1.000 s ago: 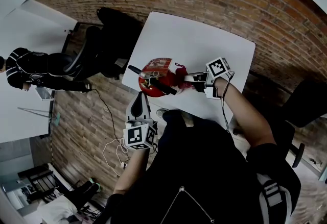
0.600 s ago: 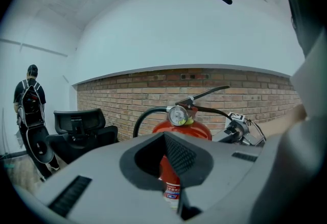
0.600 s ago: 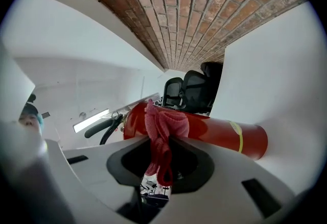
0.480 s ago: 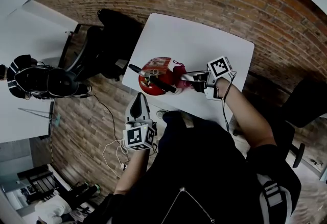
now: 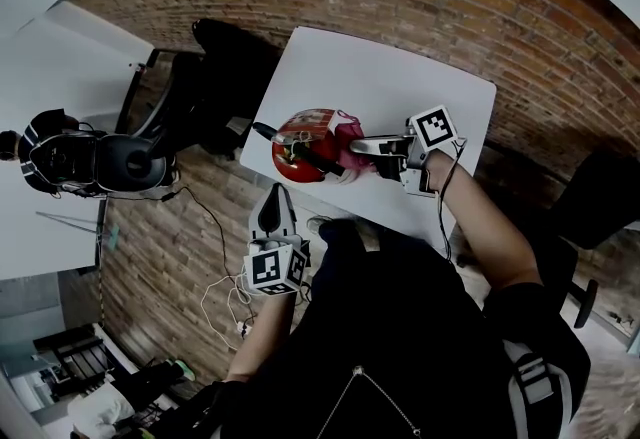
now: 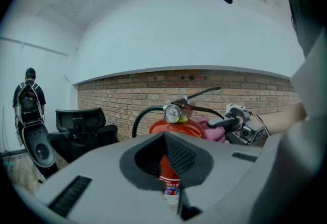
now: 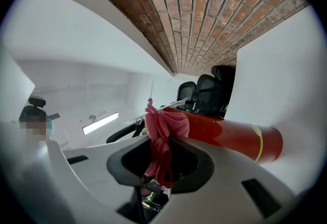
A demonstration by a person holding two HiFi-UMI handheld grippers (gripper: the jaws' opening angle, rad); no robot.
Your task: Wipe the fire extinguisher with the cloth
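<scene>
A red fire extinguisher (image 5: 305, 153) stands on the white table (image 5: 400, 87) near its left front corner, with a black hose and lever on top. The right gripper (image 5: 358, 145) is shut on a pink cloth (image 5: 344, 139) and presses it against the extinguisher's right upper side. In the right gripper view the pink cloth (image 7: 161, 139) hangs between the jaws against the red extinguisher (image 7: 235, 139). The left gripper (image 5: 274, 217) hangs below the table edge, apart from the extinguisher, jaws shut with nothing in them. The left gripper view shows the extinguisher (image 6: 173, 128), its gauge and the pink cloth (image 6: 214, 128).
Black office chairs (image 5: 205, 92) stand left of the table over a brick-patterned floor. A person in dark clothes (image 5: 60, 152) is at the far left beside another white table (image 5: 45, 77). A cable (image 5: 215, 282) lies on the floor near the left gripper.
The right gripper has carried the cloth left and slightly up over the extinguisher's top. The left gripper has barely moved. The person at the far left has shifted.
</scene>
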